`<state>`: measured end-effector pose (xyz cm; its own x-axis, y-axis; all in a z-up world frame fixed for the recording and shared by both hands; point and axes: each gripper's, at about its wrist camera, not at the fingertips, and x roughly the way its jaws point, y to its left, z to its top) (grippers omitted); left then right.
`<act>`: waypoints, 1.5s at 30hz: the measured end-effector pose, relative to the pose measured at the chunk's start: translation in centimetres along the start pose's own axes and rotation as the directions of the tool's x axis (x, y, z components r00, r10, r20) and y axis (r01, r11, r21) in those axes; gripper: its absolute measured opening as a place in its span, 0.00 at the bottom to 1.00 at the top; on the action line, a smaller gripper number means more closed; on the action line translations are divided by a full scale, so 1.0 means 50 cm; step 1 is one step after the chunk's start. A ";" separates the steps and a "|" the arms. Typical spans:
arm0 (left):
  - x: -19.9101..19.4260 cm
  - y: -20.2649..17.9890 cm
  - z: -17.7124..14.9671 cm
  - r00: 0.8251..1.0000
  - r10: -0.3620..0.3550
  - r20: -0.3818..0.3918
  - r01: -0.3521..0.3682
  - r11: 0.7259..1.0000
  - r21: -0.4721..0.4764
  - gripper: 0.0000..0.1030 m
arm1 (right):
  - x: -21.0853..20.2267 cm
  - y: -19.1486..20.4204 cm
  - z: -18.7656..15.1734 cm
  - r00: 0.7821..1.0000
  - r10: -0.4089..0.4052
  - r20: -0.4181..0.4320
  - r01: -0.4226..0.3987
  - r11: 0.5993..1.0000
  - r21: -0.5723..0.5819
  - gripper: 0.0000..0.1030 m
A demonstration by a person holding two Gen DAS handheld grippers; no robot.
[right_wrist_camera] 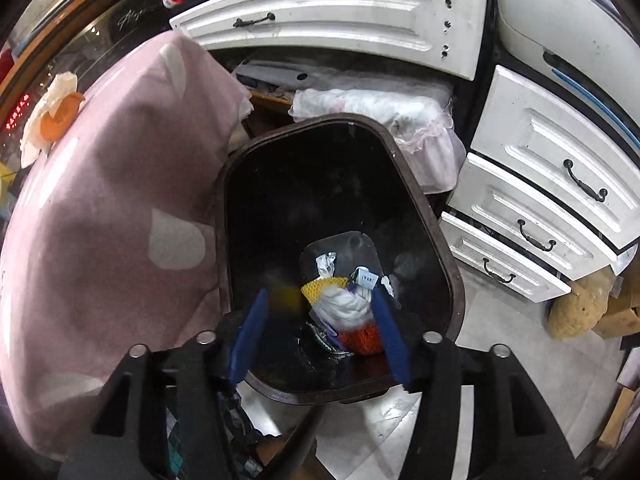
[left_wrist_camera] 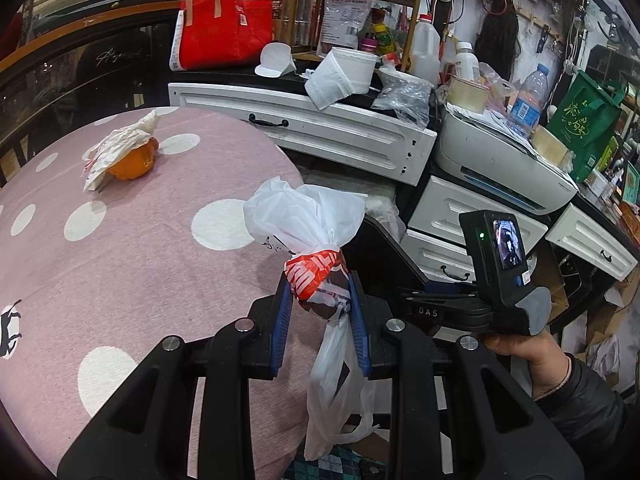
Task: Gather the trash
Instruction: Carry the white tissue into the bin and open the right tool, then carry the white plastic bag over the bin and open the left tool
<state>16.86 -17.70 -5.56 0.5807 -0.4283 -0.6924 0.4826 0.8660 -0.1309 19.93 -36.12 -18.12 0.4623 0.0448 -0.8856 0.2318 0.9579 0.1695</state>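
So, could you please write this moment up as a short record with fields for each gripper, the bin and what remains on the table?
left gripper: shut on a knotted white plastic bag with red print
right gripper: open, nothing between the pads, above the bin
dark plastic waste bin: on the floor beside the table, holds mixed trash
pink polka-dot tablecloth: crumpled white tissue lying over an orange fruit

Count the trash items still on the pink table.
2: an orange peel and a crumpled tissue lying over it, at the far left of the pink table. The left gripper separately holds a plastic bag. More may sit outside view.
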 end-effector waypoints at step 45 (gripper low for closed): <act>0.272 -0.223 -0.032 0.940 -0.091 -0.330 0.168 0.962 0.214 0.37 | -0.160 -0.153 0.034 0.974 -0.070 0.215 0.021 0.975 0.223 0.69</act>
<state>18.33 -32.79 -14.66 0.2856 -0.3958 -0.8728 0.7025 0.7060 -0.0903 15.92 -44.29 -11.56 0.6180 -0.0845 -0.7816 0.4262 0.8715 0.2427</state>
